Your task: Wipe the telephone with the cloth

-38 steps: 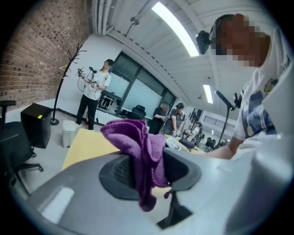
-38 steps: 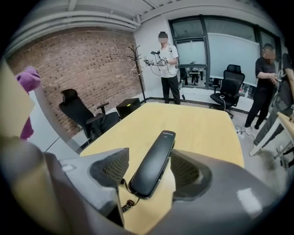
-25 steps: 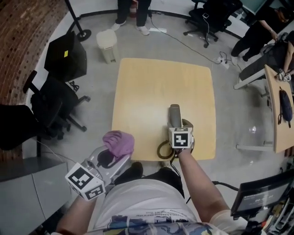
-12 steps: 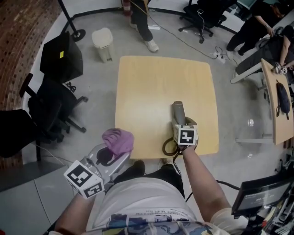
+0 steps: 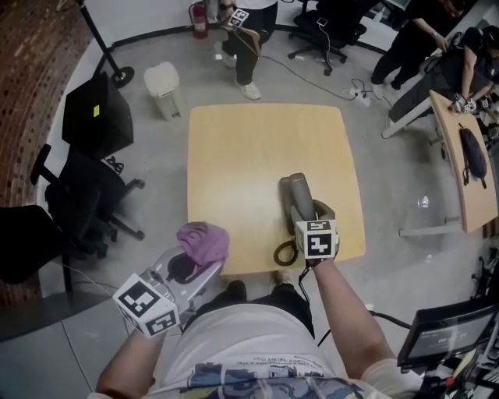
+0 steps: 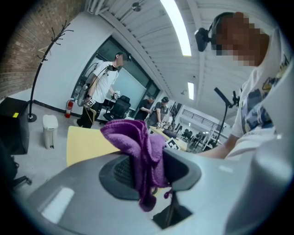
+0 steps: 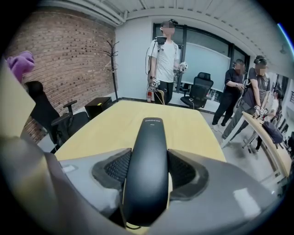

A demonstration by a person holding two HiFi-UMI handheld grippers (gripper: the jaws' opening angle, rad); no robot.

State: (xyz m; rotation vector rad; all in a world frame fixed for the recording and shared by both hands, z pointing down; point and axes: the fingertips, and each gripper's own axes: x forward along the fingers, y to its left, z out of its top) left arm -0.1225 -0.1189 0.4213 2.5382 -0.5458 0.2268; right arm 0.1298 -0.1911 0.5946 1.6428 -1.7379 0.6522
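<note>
The dark grey telephone handset point(image 5: 295, 195) sits over the near right part of the wooden table point(image 5: 234, 156). Its coiled cord point(image 5: 282, 254) loops at the table's front edge. My right gripper point(image 5: 303, 216) has just been closing, and its pads now press both sides of the handset point(image 7: 148, 151), which points out across the table. My left gripper point(image 5: 191, 266) hangs off the table's near left corner, shut on a bunched purple cloth point(image 5: 204, 240). In the left gripper view the cloth point(image 6: 138, 142) drapes between the jaws of the left gripper point(image 6: 144, 167).
Black office chairs point(image 5: 86, 195) and a black case point(image 5: 95, 109) stand left of the table. A white bin point(image 5: 162, 87) is beyond them. A person point(image 5: 245, 23) stands past the far edge. Another desk point(image 5: 468, 171) and more people are at the right.
My right gripper has risen slightly with the handset between its jaws. The left gripper and cloth have stayed put. The person beyond the table has shifted.
</note>
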